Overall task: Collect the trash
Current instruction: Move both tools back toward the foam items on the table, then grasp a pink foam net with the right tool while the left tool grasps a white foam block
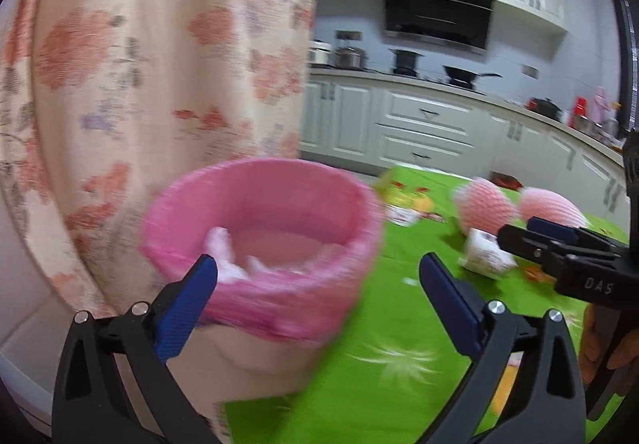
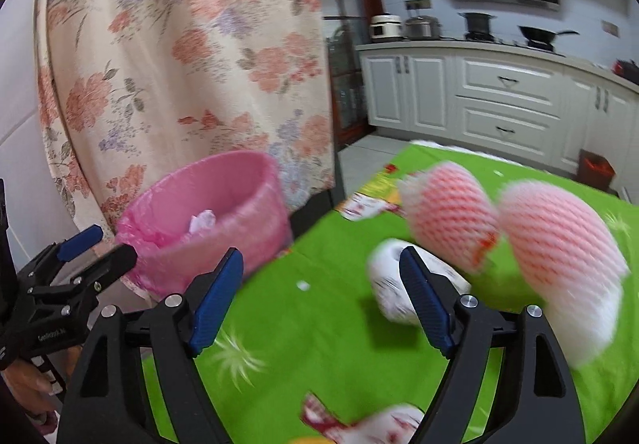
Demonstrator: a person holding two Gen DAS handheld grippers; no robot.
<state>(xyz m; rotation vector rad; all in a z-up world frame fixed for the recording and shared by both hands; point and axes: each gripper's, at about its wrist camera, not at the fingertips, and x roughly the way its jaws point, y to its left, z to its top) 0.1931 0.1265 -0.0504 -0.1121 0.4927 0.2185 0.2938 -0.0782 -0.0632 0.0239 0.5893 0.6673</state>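
Observation:
A pink-lined trash bin [image 1: 263, 240] stands at the left edge of the green tablecloth [image 1: 399, 324], with white crumpled paper inside; it also shows in the right wrist view [image 2: 207, 220]. My left gripper [image 1: 319, 284] is open and empty, just in front of the bin. My right gripper [image 2: 321, 284] is open and empty above the cloth, its right finger in front of a white crumpled wrapper [image 2: 387, 284]. Two pink foam fruit nets [image 2: 451, 216] [image 2: 559, 252] lie just beyond. A white wrapper [image 1: 485, 254] lies near the right gripper in the left wrist view [image 1: 559, 240].
A floral curtain [image 1: 159, 44] hangs behind the bin. More wrappers lie at the table's far edge [image 2: 371, 200] and near edge [image 2: 359, 424]. White kitchen cabinets [image 2: 499, 92] with pots on the counter stand beyond the table.

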